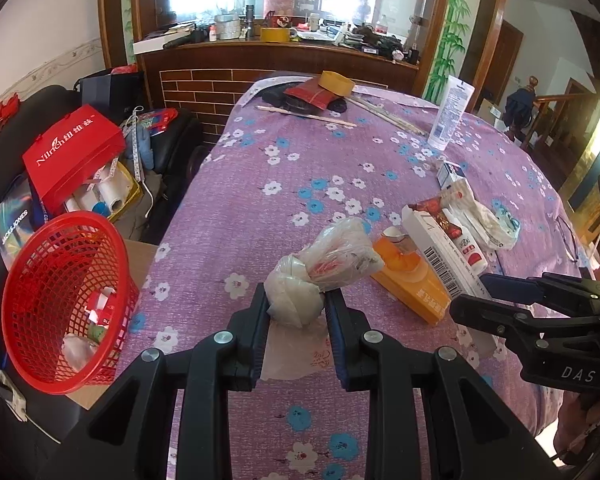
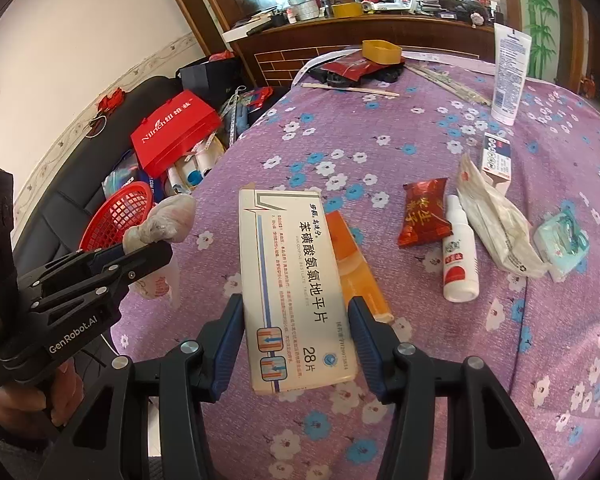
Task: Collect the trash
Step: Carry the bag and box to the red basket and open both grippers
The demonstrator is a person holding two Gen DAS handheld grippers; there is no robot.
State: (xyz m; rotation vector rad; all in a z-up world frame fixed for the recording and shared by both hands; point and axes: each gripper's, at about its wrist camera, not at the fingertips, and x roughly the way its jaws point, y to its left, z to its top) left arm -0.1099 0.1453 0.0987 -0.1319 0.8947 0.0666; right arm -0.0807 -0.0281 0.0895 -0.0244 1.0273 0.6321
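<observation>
— How many baskets did you have to work with?

— I counted one red mesh basket [image 1: 66,300] off the left edge of the table, with a few scraps inside that I couldn't number.

— And boxes?

— Three: one white medicine box [image 2: 296,288], one orange box [image 2: 358,264] partly under it, and one small white carton [image 2: 497,157] farther right.

— Bags and wrappers?

— One knotted plastic bag [image 1: 320,268], one crumpled white bag [image 2: 496,224], one red snack packet [image 2: 424,218], one pale blue packet [image 2: 564,240].

— Bottles?

— One small spray bottle [image 2: 460,260], one tall white tube [image 2: 510,76] at the far right, and one roll of tape [image 2: 381,52] at the far end.
</observation>
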